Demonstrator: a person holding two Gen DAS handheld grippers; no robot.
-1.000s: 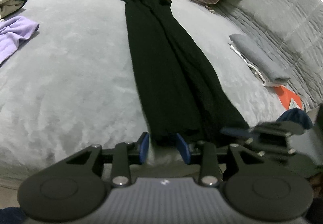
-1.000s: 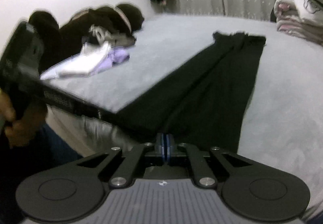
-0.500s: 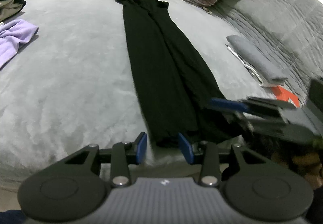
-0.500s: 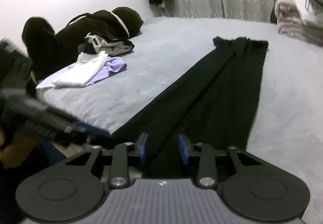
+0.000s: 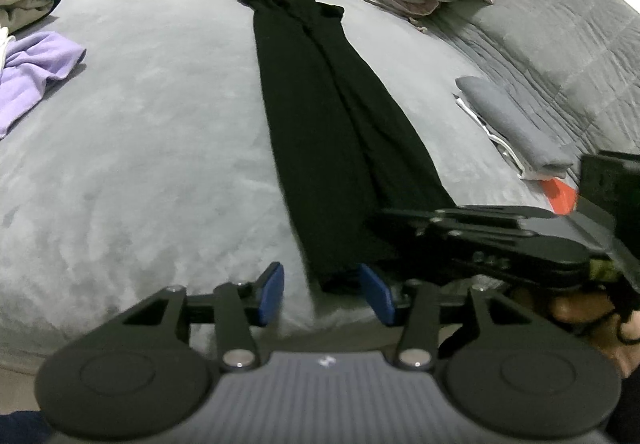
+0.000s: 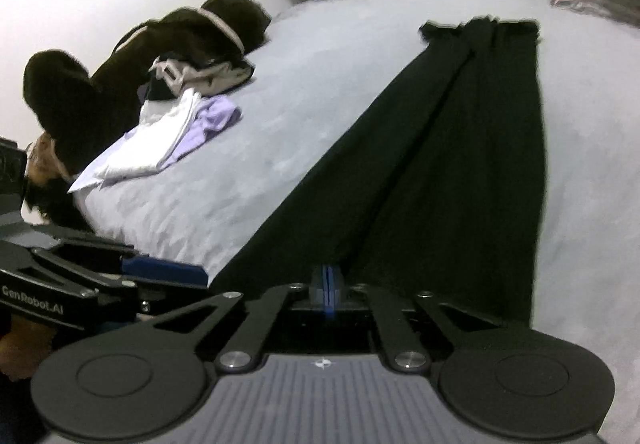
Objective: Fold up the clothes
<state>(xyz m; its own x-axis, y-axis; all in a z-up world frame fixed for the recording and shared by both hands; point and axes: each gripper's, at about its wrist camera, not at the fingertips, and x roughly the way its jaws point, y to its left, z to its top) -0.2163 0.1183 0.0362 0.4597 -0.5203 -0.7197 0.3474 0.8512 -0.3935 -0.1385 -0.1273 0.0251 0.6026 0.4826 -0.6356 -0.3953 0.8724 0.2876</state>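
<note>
Left wrist view: the left tongs [image 5: 322, 292] have just been opening and stand partly apart at the near hem of a long black garment [image 5: 336, 124], its corner between the blue pads, untouched. The garment lies flat and narrow, stretching away across a grey bed [image 5: 140, 124]. Right wrist view: the right tongs [image 6: 327, 284] have just snapped closed, pinching the hem's dark cloth. Only the left view shows a folded grey stack [image 5: 516, 128]; only the right shows a dark clothes heap [image 6: 132, 84].
</note>
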